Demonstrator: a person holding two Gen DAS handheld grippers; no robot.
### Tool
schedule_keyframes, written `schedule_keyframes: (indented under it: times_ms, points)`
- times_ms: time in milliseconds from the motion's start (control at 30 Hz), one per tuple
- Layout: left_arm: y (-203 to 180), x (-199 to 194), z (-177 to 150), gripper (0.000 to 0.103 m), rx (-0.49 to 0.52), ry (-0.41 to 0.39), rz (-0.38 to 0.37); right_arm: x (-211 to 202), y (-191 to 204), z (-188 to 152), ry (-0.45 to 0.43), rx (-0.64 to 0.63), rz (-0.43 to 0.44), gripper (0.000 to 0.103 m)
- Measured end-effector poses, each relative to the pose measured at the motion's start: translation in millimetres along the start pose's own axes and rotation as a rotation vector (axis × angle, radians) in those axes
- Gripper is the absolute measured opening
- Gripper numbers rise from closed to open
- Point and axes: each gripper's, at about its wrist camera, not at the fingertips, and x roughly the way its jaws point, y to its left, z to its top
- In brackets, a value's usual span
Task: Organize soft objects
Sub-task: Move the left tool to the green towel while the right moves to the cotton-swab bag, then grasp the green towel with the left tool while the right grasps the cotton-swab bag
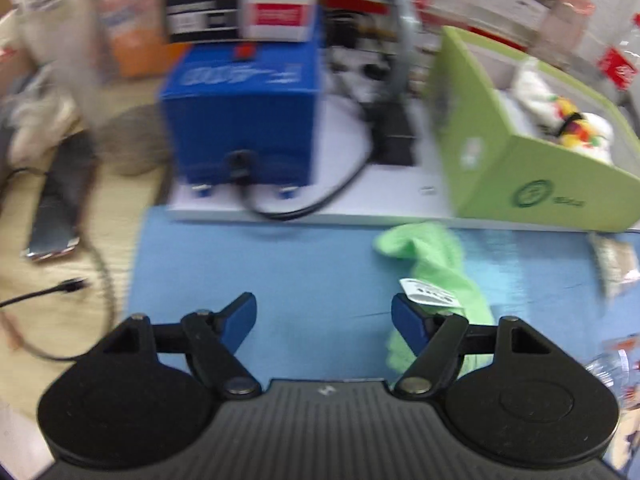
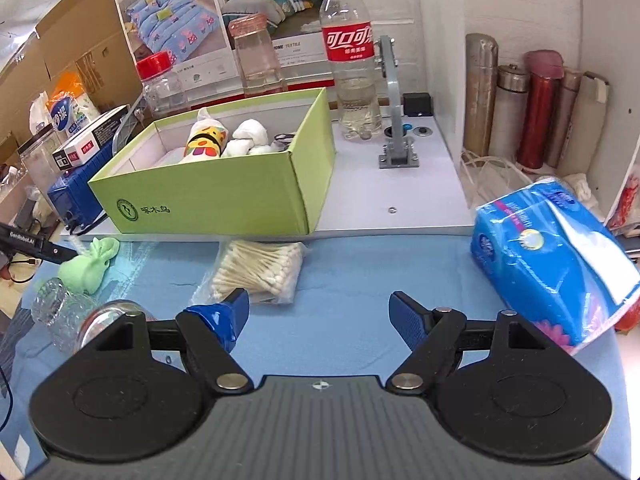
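A green soft cloth with a white tag lies crumpled on the blue mat, just outside the right finger of my left gripper. That gripper is open, with only mat between its pads. In the right wrist view the same green cloth lies at the far left. My right gripper hangs open and empty above the mat. A bag of cotton swabs lies just beyond its left finger. A blue tissue pack rests to the right. The green box behind holds white and yellow soft items.
A blue machine with a cable stands on the white platform left of the green box. A clear glass jar lies on the mat's left. A cola bottle, jars and several flasks line the back and right.
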Motion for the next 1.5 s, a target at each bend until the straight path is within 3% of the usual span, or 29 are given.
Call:
schedule_keyframes:
  times_ms: [167, 367, 533, 633, 833, 1033, 1233, 1400, 1500]
  points:
    - [20.7, -25.7, -15.1, 0.074, -0.092, -0.061, -0.151, 23.1, 16.2, 16.5, 0.046, -0.065, 0.002, 0.063]
    - [-7.8, -29.7, -25.9, 0.074, 0.0, -0.062, -0.139, 57.9, 49.6, 39.6, 0.106, -0.346, 0.018, 0.063]
    - [-15.1, -19.0, -25.4, 0.074, -0.003, -0.041, -0.146, 87.5, 48.7, 48.8, 0.16, -0.26, 0.039, 0.063]
    - [-13.7, -15.9, -22.2, 0.074, -0.021, -0.031, -0.168, 94.4, 59.4, 44.0, 0.163, -0.273, 0.062, 0.063]
    - [-13.8, -16.6, -21.6, 0.074, -0.025, -0.038, -0.163, 112.2, 69.6, 45.3, 0.197, -0.333, -0.038, 0.064]
    - [-13.4, -15.3, -24.6, 0.074, -0.025, -0.043, -0.182, 94.4, 29.0, 38.3, 0.201, -0.166, -0.164, 0.064]
    - [-11.2, -20.2, -28.3, 0.074, -0.025, -0.06, -0.173, 52.6, 7.9, 15.0, 0.217, -0.036, -0.09, 0.064]
    - [-13.5, -19.8, -30.6, 0.074, -0.015, -0.05, -0.169, 44.6, 22.3, 7.5, 0.106, -0.214, -0.167, 0.064]
    - [-13.1, -21.5, -33.4, 0.074, 0.001, -0.046, -0.156, 59.3, 18.7, 8.7, 0.075, -0.243, -0.131, 0.064]
